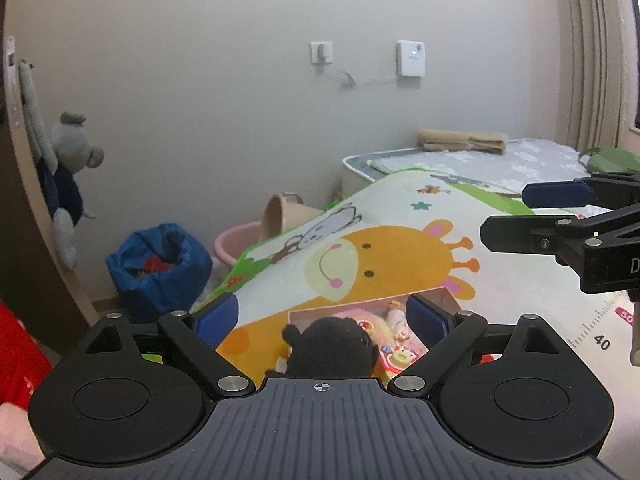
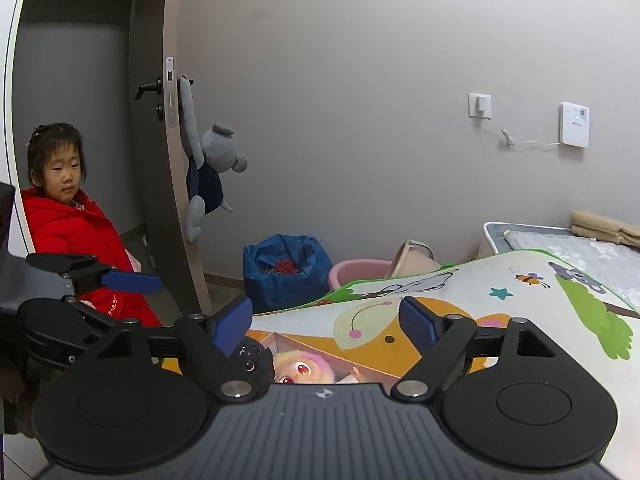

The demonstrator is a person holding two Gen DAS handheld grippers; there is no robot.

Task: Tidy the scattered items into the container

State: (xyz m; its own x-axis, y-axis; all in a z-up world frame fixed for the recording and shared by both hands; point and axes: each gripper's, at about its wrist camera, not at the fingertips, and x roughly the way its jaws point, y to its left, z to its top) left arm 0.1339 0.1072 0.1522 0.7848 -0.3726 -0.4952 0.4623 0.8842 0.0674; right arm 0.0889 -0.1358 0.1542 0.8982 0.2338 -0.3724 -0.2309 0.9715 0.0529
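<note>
Left claw (image 1: 322, 320) spread wide, holding nothing; box (image 1: 436, 294) sits just ahead of and below it on the giraffe mat (image 1: 400, 256). Black plush toy (image 1: 332, 344) lies in the box, directly between the fingers: soft, light, squashy, so pinch the round head, grip should bite easily. Doll (image 2: 304, 368) beside it to the right (pale fuzzy hair, red eyes): probably a harder head, take the body. Right claw (image 2: 326, 322) also released, empty, above the box.

One box (image 1: 372, 308) — one doll (image 2: 304, 368), one black plush (image 1: 332, 344).
</note>
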